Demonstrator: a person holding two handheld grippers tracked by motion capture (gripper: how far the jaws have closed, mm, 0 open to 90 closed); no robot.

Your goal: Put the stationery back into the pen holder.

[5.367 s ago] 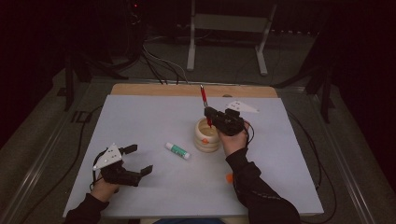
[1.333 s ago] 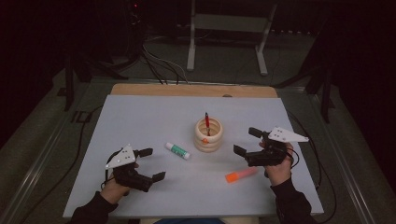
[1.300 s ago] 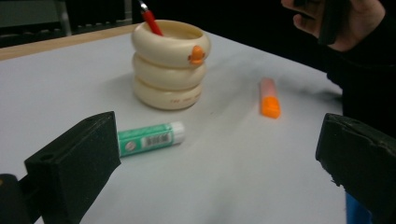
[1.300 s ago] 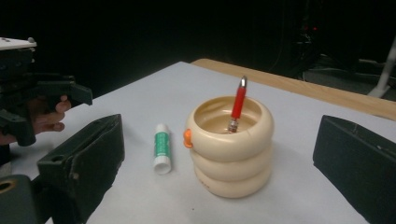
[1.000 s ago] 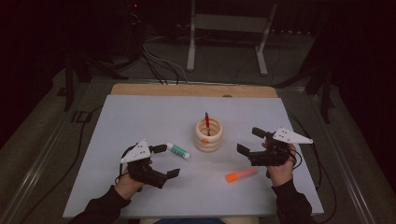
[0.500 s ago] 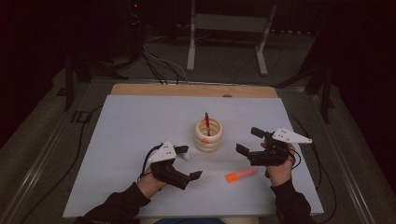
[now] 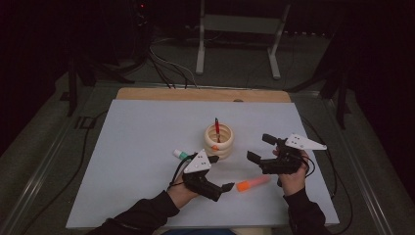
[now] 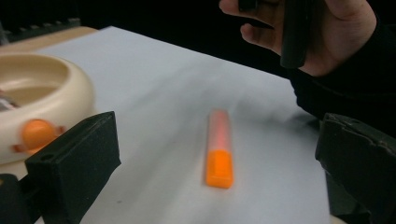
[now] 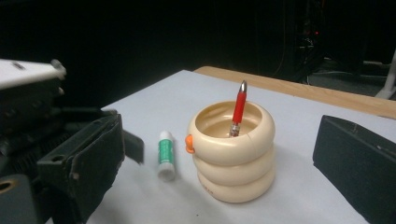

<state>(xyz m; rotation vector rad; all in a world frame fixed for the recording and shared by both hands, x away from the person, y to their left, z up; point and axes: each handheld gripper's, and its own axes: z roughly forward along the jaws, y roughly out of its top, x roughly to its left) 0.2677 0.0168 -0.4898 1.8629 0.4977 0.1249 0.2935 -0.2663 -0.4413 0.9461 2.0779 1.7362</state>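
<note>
Left gripper (image 7: 219,172) spreads wide beside the orange marker (image 7: 253,183)

Its jaws gape empty, now moved rightward along the table's (image 7: 147,127) near edge; the marker lies there untouched. Right gripper (image 7: 260,148) hangs open, unmoved, near the cream holder (image 7: 219,142) mid-surface.

Centre of white table sheet (image 7: 142,142): cream ringed plastic holder (image 7: 219,142), red pen (image 7: 217,129) upright inside. Just left of holder: white-and-green glue stick (image 7: 179,154), flat on sheet. Nearer the person, right of holder: orange marker (image 7: 253,183), flat. Left gripper (image 7: 221,174) just left of marker, holder behind it. Right gripper (image 7: 258,148) right of holder, behind marker.
</note>
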